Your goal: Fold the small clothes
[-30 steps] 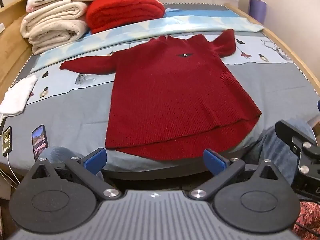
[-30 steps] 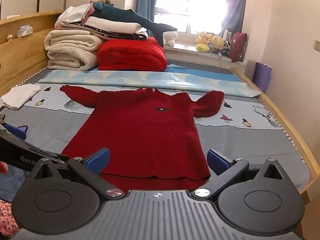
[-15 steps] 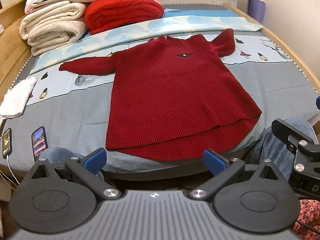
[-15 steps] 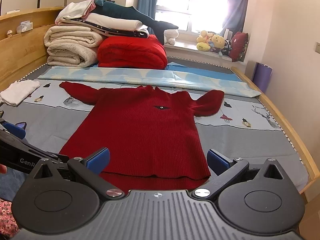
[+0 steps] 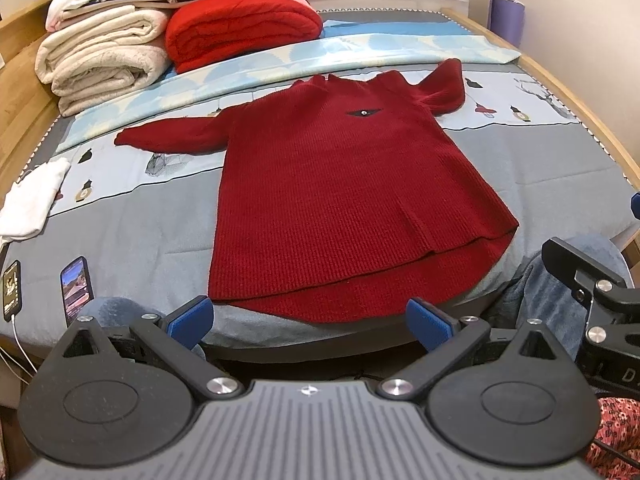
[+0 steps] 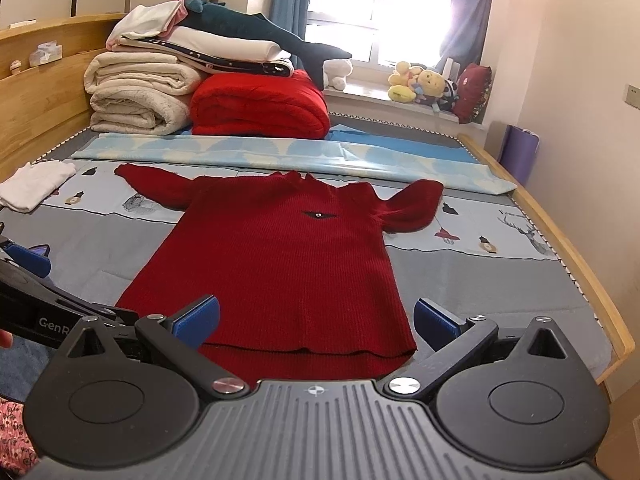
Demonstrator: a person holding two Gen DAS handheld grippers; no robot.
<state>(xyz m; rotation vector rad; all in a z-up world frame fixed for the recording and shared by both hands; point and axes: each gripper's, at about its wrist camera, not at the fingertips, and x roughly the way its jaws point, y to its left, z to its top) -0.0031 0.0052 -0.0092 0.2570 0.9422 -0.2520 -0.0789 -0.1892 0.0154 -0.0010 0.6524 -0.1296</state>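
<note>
Both claws, left gripper (image 5: pixel 308 320) and right gripper (image 6: pixel 316 320), gaping wide, empty, just short of sweater (image 5: pixel 344 200) hem; long axis straight ahead, collar farthest.

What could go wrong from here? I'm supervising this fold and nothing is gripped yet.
1. The dark red ribbed-knit sweater has its hem hanging over the bed's near edge, so a light tug may slide it off.
2. Its right sleeve lies bunched and doubled back, so folding now could trap a lump.
3. Two black smartphones lie beside the open left gripper; a sweep could knock them.
</note>
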